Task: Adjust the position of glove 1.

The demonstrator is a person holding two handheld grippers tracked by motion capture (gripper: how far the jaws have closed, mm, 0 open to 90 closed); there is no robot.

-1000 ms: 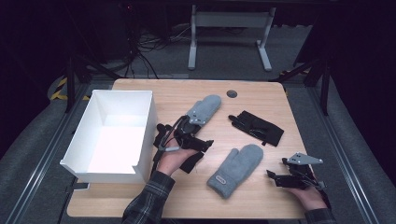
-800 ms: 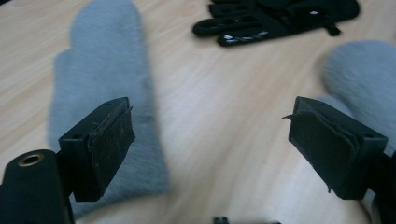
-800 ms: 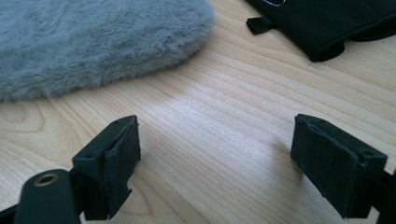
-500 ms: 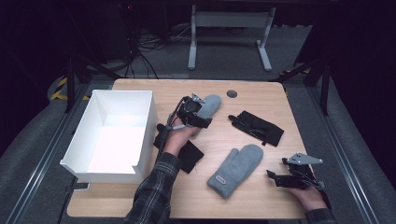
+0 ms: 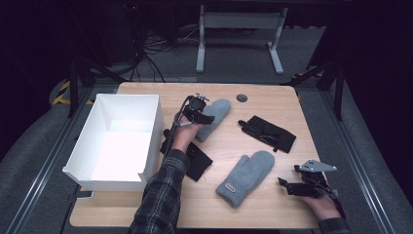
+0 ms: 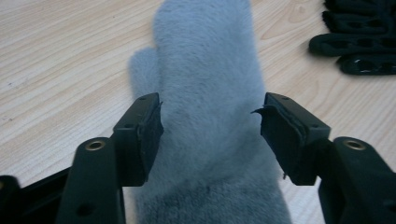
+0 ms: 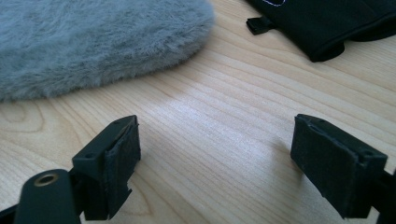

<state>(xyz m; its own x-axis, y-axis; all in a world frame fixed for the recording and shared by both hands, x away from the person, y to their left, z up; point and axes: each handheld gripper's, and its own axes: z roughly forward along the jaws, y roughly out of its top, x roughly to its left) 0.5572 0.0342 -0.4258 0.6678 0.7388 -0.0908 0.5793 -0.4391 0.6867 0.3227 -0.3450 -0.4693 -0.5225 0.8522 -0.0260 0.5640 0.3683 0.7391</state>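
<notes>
The left gripper [image 5: 201,112] sits over the far grey mitten [image 5: 213,119] at the middle of the bench [image 5: 272,209], its jaws spread apart on either side of the mitten's body, not closed on it. The right gripper [image 5: 287,186] rests low at the near right edge with jaws apart, just right of the near grey mitten [image 5: 246,177]. A white box [image 5: 119,139] stands at the left, and one black glove [image 5: 268,132] lies right of the far mitten.

The left claw [image 6: 210,135] is hanging wide open, jaws straddling a grey mitten [image 6: 205,93]. The mitten is lying on the counter [image 6: 60,60]. Black gloves [image 6: 362,39] are sitting far right.
</notes>
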